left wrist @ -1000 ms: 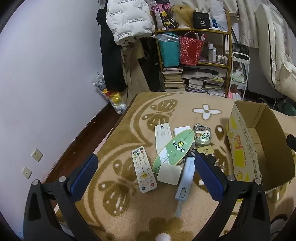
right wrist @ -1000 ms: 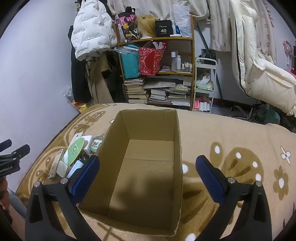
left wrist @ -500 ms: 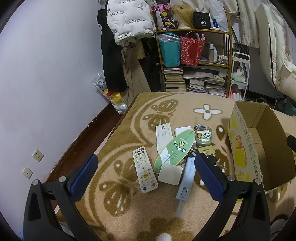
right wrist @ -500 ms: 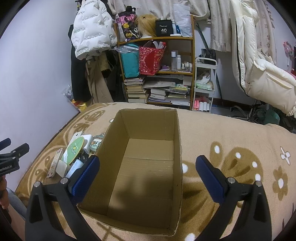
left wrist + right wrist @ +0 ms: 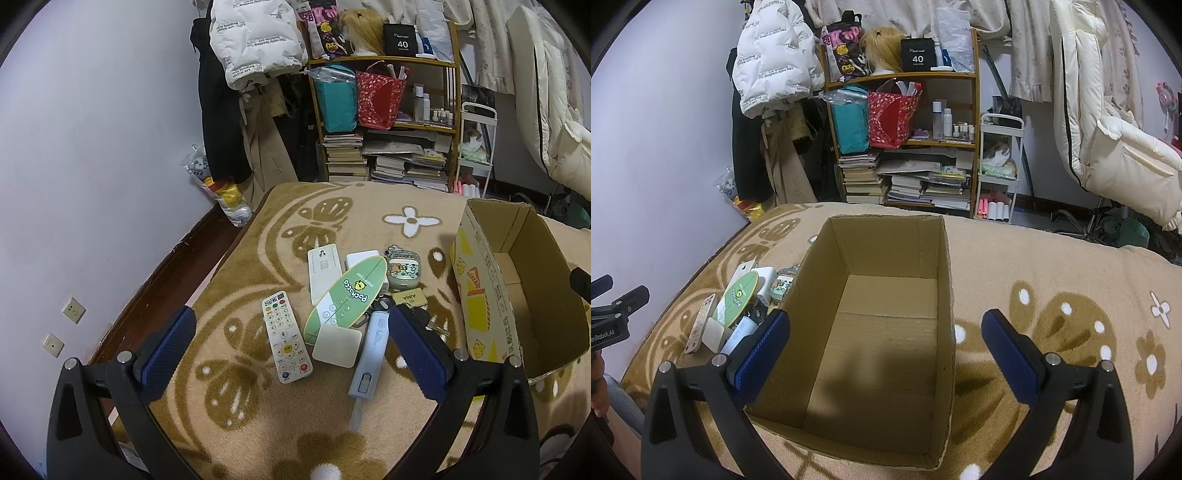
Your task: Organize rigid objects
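Lot on patterned blanket (image 5: 258, 424): white remote control (image 5: 285, 340), green oval fan (image 5: 345, 298), square white pad (image 5: 337, 347), pale blue utility knife (image 5: 370, 354), all clustered ahead of the left claw (image 5: 290, 358), which hangs wide and empty; remote and knife lie lengthwise along its line of sight. Empty cardboard box (image 5: 886, 332) stands just right of the pile, under the wide, empty right claw (image 5: 886, 354). The left claw is nearer the pile, with open blanket on its left side; the box wall bounds the right.
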`<act>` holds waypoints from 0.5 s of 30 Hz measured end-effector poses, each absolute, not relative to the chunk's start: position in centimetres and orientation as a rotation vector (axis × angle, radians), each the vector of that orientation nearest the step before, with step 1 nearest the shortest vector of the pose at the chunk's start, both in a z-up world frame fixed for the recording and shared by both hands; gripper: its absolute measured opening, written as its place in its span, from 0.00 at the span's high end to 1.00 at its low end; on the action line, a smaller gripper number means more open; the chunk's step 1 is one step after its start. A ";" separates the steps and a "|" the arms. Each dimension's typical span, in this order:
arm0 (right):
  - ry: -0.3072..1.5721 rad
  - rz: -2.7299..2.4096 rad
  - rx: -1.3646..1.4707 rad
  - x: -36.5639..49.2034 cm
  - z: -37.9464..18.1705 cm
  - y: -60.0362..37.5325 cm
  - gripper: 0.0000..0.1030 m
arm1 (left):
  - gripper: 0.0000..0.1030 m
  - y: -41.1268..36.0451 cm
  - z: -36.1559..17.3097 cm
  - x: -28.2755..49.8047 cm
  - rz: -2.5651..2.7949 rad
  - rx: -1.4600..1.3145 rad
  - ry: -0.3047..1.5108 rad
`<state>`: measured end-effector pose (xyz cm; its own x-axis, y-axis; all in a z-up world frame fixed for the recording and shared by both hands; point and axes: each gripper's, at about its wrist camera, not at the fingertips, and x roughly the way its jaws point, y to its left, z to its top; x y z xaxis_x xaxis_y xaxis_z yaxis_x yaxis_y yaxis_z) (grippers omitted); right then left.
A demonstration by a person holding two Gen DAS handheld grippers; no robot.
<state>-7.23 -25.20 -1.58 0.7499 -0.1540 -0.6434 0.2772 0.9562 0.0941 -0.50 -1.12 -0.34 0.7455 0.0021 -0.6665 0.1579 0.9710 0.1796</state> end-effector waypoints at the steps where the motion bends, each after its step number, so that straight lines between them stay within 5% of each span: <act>1: 0.685 -0.238 0.188 -7.2 -1.6 -25.2 0.00 | 0.00 -1.1 -0.4 -0.5 -0.087 0.232 0.727; 15: 0.687 -0.238 0.187 -7.2 -1.6 -25.2 0.00 | 0.00 -1.2 -0.5 -0.5 -0.087 0.238 0.728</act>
<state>-7.18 -25.24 -1.63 0.7481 -0.1545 -0.6454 0.2773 0.9563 0.0925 -0.47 -1.20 -0.47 0.7443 0.0037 -0.6678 0.1611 0.9695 0.1849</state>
